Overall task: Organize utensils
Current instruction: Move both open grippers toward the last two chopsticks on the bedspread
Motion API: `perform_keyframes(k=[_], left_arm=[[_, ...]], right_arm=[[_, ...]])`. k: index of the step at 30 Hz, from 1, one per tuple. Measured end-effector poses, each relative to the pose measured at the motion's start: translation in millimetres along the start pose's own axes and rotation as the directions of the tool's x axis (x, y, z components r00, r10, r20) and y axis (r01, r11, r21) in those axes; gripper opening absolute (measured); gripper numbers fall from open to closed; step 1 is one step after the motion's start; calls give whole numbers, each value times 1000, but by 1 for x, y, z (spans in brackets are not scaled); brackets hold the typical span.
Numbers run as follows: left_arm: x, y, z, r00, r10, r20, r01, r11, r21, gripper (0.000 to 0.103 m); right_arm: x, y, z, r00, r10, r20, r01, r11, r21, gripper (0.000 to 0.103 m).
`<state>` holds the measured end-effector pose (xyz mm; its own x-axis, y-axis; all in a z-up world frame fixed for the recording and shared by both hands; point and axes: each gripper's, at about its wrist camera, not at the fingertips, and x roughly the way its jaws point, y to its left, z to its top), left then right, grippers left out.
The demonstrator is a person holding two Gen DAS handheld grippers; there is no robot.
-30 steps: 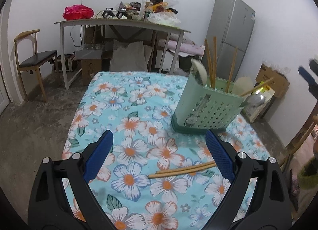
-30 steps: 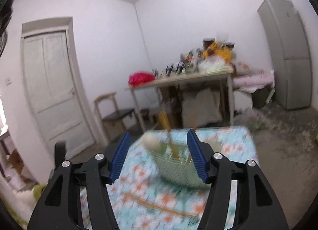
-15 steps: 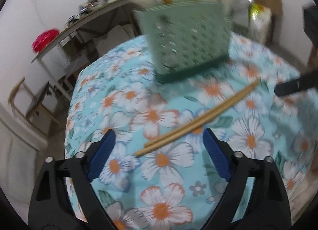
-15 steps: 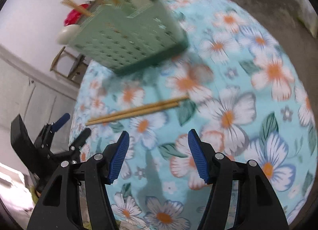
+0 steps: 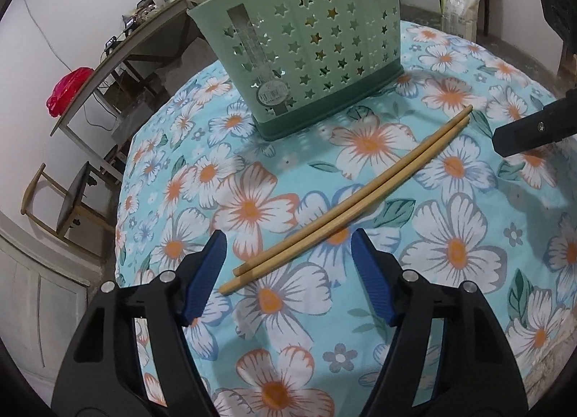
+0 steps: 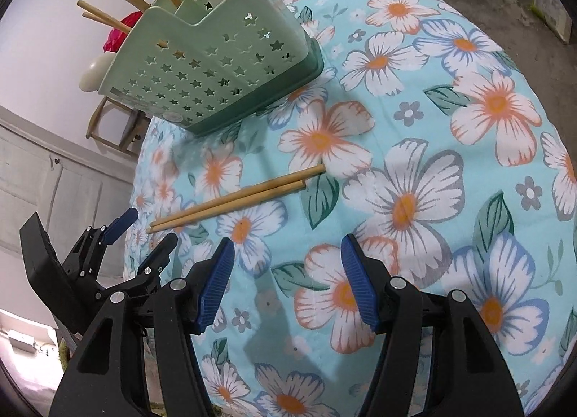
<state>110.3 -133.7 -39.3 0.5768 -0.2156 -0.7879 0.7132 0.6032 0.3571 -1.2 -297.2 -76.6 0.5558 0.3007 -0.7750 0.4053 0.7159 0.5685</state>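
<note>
A pair of wooden chopsticks lies side by side on the floral-clothed surface, near the green star-punched utensil caddy. The left tool has just been closing; its blue pads flank the near chopstick ends without touching. The right tool stands open over bare cloth, holding nothing.
</note>
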Motion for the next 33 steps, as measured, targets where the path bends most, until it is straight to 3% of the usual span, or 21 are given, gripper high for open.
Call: perform_keyframes(k=[23, 29, 33], left_arm=[[5, 0, 1, 1000, 10, -14, -10, 1000, 11, 67], [10, 0, 0, 1000, 17, 2, -18, 999, 41, 52], [16, -9, -3, 999, 19, 32, -22, 993, 114, 31]], right_arm=[[3, 0, 1, 1000, 0, 0, 0, 1000, -1, 60], [3, 0, 1, 1000, -1, 1, 1, 1000, -1, 60], [4, 1, 0, 1000, 1, 2, -1, 1000, 2, 60]])
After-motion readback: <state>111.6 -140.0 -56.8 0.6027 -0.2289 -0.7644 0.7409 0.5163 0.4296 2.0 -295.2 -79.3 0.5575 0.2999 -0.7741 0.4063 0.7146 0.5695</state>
